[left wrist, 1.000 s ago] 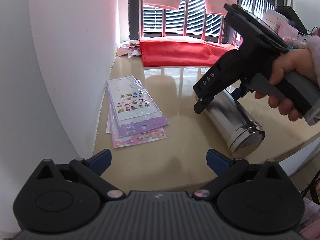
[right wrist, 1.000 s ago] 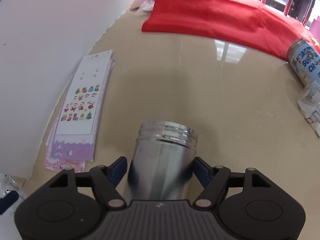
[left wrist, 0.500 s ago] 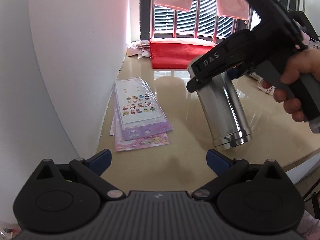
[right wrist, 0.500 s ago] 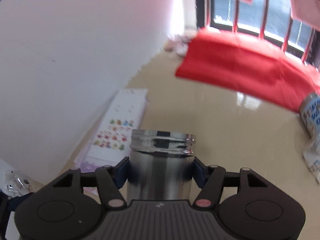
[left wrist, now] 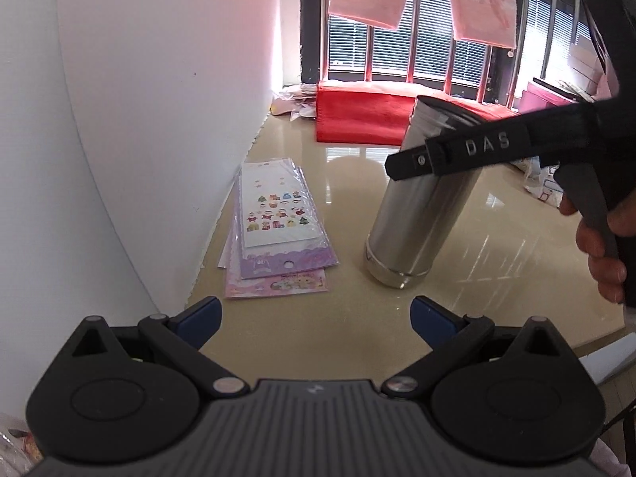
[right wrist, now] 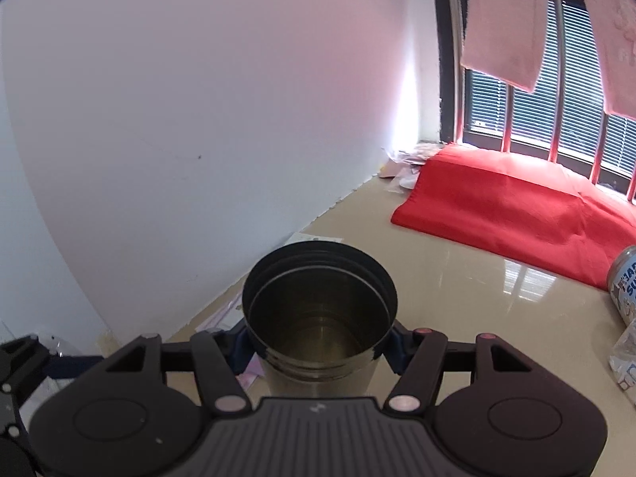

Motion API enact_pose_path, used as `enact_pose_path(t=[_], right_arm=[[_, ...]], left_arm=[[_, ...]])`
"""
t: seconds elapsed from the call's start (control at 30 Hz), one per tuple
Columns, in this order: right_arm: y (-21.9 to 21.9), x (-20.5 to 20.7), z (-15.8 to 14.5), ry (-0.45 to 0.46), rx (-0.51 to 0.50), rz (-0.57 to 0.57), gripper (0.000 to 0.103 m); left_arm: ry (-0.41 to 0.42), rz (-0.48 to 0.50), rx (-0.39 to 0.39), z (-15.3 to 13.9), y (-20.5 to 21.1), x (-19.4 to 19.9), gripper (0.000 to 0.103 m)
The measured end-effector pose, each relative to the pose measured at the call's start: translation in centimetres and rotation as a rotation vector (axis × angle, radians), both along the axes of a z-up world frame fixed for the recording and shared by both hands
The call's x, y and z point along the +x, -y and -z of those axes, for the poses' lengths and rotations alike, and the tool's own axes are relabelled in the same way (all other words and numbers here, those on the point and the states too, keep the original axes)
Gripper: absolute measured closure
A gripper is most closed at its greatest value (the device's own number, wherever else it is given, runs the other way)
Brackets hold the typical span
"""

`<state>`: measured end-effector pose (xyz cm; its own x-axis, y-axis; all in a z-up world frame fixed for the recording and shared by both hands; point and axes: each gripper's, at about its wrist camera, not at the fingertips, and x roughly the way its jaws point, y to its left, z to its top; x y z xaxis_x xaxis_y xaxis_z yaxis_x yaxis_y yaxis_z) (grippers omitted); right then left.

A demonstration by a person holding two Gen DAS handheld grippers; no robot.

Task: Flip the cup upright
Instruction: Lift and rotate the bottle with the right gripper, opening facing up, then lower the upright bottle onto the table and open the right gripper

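A tall stainless steel cup (left wrist: 417,214) stands nearly upright, mouth up and tilted a little, with its base at or just above the beige table (left wrist: 357,183). My right gripper (right wrist: 318,351) is shut on the cup (right wrist: 318,318), clamping its upper wall; the open mouth faces the right wrist camera. In the left wrist view the right gripper's black finger bar crosses the cup near its top. My left gripper (left wrist: 314,314) is open and empty, low over the table's near edge, in front of the cup.
A stack of sticker sheets (left wrist: 274,226) lies by the white wall, left of the cup. A red cloth (left wrist: 369,117) lies at the back by the window. A printed can (right wrist: 626,286) and wrappers sit at the right. The table's edge runs at the lower right.
The right gripper lifted the cup off its side and turned it from mouth-down through to mouth-up, lowering its base toward the table. The left gripper stayed open and barely moved.
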<state>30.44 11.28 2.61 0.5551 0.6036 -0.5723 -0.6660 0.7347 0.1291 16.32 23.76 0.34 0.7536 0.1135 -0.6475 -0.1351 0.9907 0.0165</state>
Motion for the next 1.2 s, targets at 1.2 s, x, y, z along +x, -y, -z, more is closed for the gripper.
enact_pose_path(t=[1.2], right_arm=[[1.9,-3.8,-0.7,0.150,0.031,-0.054,0.000]], left_arm=[[0.100,-0.066,0.031,-1.4,2.0,-2.3,0.000]])
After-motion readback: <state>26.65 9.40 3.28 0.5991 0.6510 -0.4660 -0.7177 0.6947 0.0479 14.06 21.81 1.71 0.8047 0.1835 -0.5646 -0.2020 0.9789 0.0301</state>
